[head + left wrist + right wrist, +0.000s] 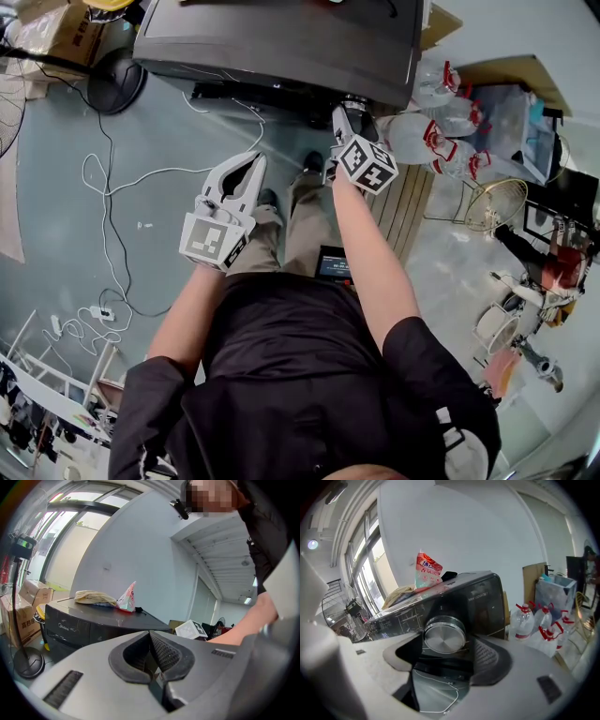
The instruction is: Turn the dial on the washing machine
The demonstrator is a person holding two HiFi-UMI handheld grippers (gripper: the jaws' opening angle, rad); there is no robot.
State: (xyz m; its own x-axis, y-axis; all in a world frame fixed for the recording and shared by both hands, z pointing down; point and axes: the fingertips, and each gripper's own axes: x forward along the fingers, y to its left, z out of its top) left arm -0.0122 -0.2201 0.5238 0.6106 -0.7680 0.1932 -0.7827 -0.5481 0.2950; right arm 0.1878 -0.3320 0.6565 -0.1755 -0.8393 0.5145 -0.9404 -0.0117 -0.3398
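I hold the right gripper (446, 660) with jaws spread wide, framing but not touching the silver dial (444, 635) on the front panel of the washing machine (480, 597), ready to close on it, while the left gripper (249, 169), jaws together and empty, waits clear.

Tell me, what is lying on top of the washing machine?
On top of the washing machine lie a crumpled yellowish cloth, a red-and-white pouch standing upright and a small dark thing beside it. Whatever the cloth covers, and the top behind them, cannot be seen.
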